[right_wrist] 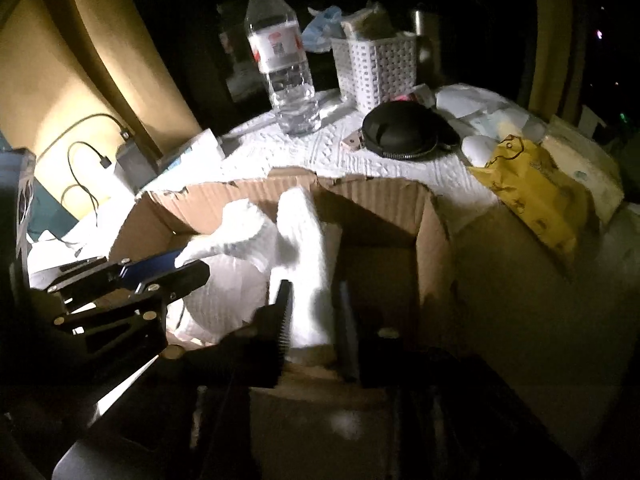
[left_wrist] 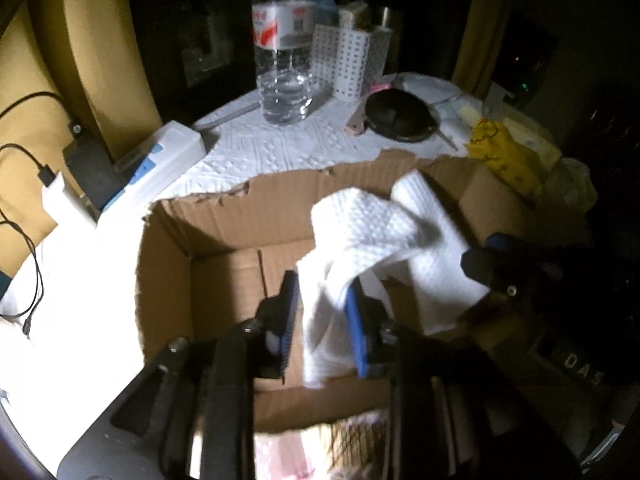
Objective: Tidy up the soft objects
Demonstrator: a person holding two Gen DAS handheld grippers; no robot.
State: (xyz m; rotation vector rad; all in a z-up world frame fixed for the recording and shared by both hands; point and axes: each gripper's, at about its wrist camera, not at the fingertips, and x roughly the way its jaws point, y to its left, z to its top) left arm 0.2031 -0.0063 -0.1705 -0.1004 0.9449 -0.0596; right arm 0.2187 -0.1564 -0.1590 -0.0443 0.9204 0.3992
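A white embossed paper towel (left_wrist: 372, 236) hangs over and into an open brown cardboard box (left_wrist: 224, 232). My left gripper (left_wrist: 322, 312) is inside the box with the towel's lower end between its open fingers. My right gripper (right_wrist: 314, 312) also straddles a strip of the same towel (right_wrist: 296, 240), jaws open around it. The right gripper shows as a dark shape at the right of the left wrist view (left_wrist: 496, 264). The left gripper shows at the left of the right wrist view (right_wrist: 160, 276). The box (right_wrist: 432, 248) has torn top edges.
On the white-covered table (left_wrist: 280, 148) behind the box stand a water bottle (left_wrist: 284, 48), a white perforated basket (left_wrist: 352, 60) and a black zip pouch (left_wrist: 400, 116). A yellow bag (left_wrist: 504, 156) lies at the right. A white charger with cables (left_wrist: 60, 200) is at the left.
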